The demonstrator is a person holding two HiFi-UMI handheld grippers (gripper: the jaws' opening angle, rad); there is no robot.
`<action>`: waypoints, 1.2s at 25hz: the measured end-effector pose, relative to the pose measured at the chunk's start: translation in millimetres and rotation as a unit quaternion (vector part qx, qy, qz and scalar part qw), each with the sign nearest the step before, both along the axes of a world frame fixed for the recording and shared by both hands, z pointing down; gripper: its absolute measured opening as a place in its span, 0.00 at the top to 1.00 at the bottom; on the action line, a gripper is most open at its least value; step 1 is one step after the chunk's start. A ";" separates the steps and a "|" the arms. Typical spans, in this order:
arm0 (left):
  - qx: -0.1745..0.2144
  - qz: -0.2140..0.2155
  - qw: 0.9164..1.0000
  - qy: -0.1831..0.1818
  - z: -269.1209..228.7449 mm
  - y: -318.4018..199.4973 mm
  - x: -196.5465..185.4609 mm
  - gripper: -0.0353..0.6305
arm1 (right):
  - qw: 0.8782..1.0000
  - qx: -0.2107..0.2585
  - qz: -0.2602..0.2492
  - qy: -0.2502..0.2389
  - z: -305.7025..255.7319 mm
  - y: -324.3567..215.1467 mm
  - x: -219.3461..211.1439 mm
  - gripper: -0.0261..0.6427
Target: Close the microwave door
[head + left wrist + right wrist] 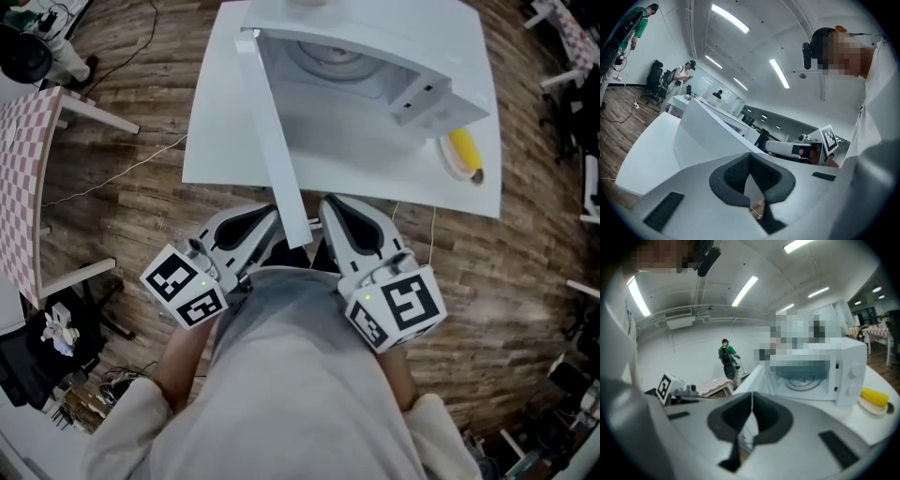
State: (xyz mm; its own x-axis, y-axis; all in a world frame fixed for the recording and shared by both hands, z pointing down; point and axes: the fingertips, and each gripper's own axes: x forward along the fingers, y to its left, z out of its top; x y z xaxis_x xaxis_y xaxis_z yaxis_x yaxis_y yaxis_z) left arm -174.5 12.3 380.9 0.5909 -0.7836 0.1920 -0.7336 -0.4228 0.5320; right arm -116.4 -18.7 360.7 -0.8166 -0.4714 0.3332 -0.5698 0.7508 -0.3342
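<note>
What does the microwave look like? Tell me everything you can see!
The microwave is a white box standing on a white table. Its door is swung wide open, sticking out towards the person. Inside you can see a round turntable. On its right side is a panel with two round knobs. Right beside it lies a small plate with something yellow on it. Nothing seems to touch the microwave but the table.
</note>
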 end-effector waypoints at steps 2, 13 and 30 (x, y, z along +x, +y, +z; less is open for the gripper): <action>0.000 0.005 1.000 0.001 -0.9 -2.3 4.2 0.92 | 1.000 0.005 0.008 0.001 -0.7 -1.3 4.6 0.93; 0.005 0.025 1.000 0.014 -3.9 -9.9 28.0 0.92 | 1.000 0.006 0.022 0.014 5.1 -0.5 23.7 0.93; 0.005 0.046 0.999 0.013 -4.3 -24.6 53.5 0.92 | 0.999 0.001 0.043 0.005 5.8 -9.6 49.6 0.93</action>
